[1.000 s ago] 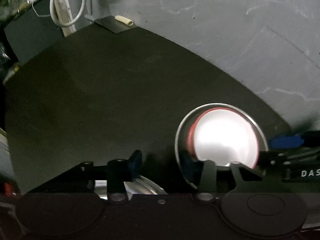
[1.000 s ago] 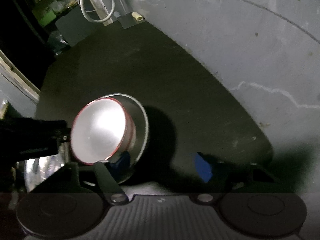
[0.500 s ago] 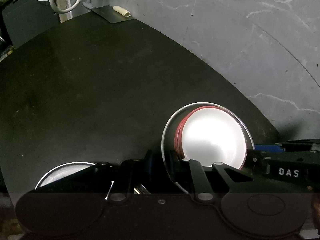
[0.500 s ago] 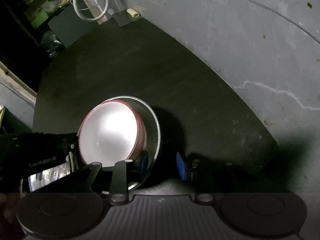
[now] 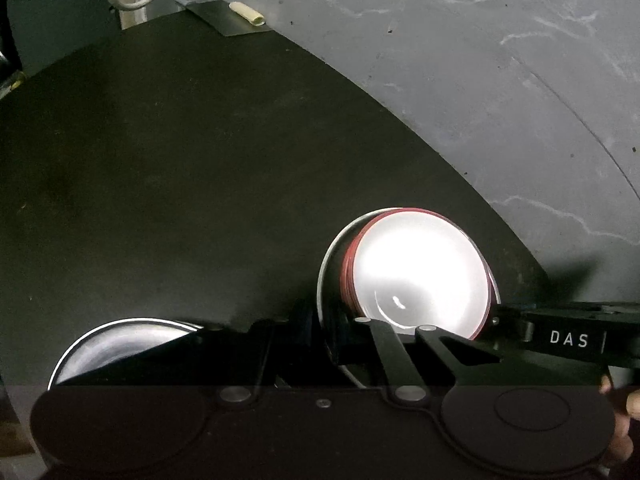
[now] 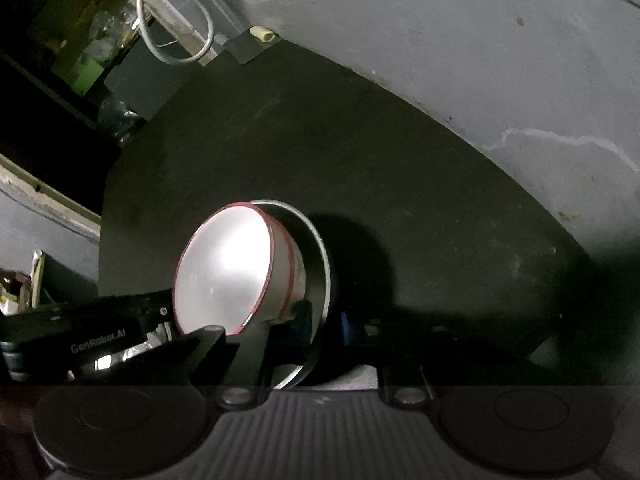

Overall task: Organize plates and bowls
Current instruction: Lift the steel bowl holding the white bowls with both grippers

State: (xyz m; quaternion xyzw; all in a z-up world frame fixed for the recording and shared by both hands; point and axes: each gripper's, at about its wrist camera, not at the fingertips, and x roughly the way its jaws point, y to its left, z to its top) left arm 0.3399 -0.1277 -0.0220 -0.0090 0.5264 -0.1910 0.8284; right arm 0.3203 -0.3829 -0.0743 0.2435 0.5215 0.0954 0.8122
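I have the left claw [image 5: 324, 344] pinching the near left rim of the steel plate [image 5: 325, 276], so the red-rimmed bowl [image 5: 416, 276] nested in it rides along, just ahead of the fingers. A second steel plate [image 5: 120, 344] lies on the dark surface [image 5: 200, 180] to that claw's left. My right claw [image 6: 326, 328] pinches the same plate's right rim, sharing the load. Both claws pitch steeply downward.

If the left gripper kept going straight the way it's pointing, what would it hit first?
Probably the steel plate: the left gripper seems shut on its near rim already, with the red-rimmed bowl just beyond. Depth is unclear.
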